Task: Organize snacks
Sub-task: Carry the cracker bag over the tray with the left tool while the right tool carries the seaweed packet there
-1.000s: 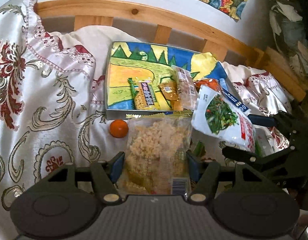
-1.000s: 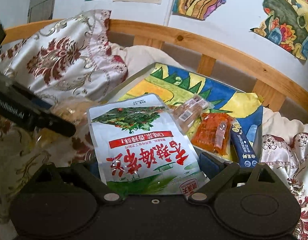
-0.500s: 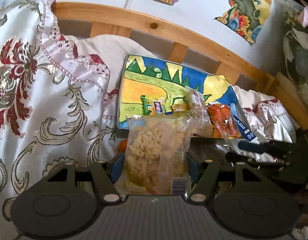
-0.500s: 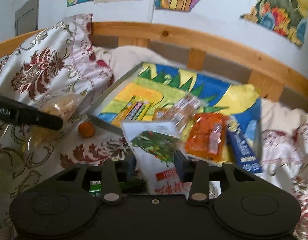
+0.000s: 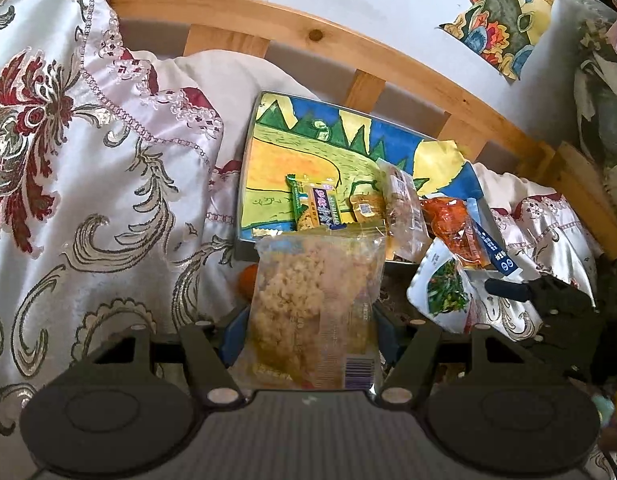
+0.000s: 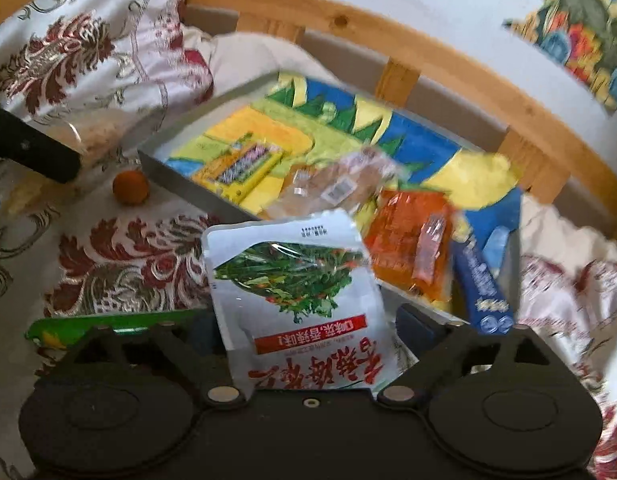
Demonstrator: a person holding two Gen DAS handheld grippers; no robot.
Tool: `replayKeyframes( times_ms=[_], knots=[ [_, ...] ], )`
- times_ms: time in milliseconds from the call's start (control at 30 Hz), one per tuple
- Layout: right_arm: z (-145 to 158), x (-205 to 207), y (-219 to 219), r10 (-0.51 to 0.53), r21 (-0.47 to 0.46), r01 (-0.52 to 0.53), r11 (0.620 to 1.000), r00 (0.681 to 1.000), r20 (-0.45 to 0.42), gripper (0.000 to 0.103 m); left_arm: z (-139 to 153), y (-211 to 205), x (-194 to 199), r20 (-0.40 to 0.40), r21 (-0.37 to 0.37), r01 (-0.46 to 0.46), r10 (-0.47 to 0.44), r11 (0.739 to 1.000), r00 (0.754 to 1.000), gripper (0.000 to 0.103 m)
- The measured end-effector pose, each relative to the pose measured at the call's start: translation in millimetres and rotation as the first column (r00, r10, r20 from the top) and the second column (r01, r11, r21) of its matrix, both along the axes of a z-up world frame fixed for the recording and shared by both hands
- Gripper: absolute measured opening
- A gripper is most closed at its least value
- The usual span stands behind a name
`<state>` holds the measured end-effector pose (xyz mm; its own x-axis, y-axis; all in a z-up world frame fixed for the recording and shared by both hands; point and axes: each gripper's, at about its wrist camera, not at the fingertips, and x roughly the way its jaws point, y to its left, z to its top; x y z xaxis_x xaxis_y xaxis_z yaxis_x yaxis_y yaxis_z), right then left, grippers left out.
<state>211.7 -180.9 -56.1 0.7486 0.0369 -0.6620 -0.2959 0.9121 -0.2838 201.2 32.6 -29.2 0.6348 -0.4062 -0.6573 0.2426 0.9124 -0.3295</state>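
Left tool (image 5: 308, 330) clamps clear bag of pale crumbly snack (image 5: 314, 304), held upright before tray. Right tool (image 6: 308, 334) jaws just opening, spread wide; white pouch with green-vegetable print (image 6: 300, 292) stands between them, pad contact unclear. Beyond, on bed: small orange ball (image 6: 131, 187) beside shallow metal tray with colourful painted liner (image 5: 308, 152). Tray holds green-yellow bar wrapper (image 5: 316, 208), clear cracker pack (image 5: 402, 210), orange sachet (image 6: 408, 248), blue stick packet (image 6: 482, 288). Both tools angle downward.
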Motion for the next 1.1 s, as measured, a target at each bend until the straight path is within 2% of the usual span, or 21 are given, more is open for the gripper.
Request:
replayKeyframes(
  times_ms=[100,267,533,967,1100],
  knots=[
    [-6,11,-5,0.016,0.010,-0.016,1.000,1.000,-0.022,0.100,0,0,0,0.002,-0.004,0.002,-0.002,1.000,1.000,0.068],
    [-10,19,-7,0.044,0.011,-0.043,0.999,0.998,-0.045,0.098,-2,0,3,0.000,-0.006,-0.001,0.001,1.000,1.000,0.068],
    [-6,-1,0,0.087,-0.027,-0.087,0.996,0.996,0.006,0.090,0,-1,2,0.010,-0.006,-0.002,0.002,1.000,1.000,0.068],
    [10,-22,7,0.121,-0.086,-0.113,0.990,0.989,0.088,0.089,5,-5,-3,0.033,-0.005,0.004,-0.003,1.000,0.999,0.068],
    [18,-22,6,0.131,-0.099,-0.119,0.988,0.984,0.123,0.090,8,-7,9,0.023,-0.037,-0.007,0.008,0.999,1.000,0.068]
  ],
)
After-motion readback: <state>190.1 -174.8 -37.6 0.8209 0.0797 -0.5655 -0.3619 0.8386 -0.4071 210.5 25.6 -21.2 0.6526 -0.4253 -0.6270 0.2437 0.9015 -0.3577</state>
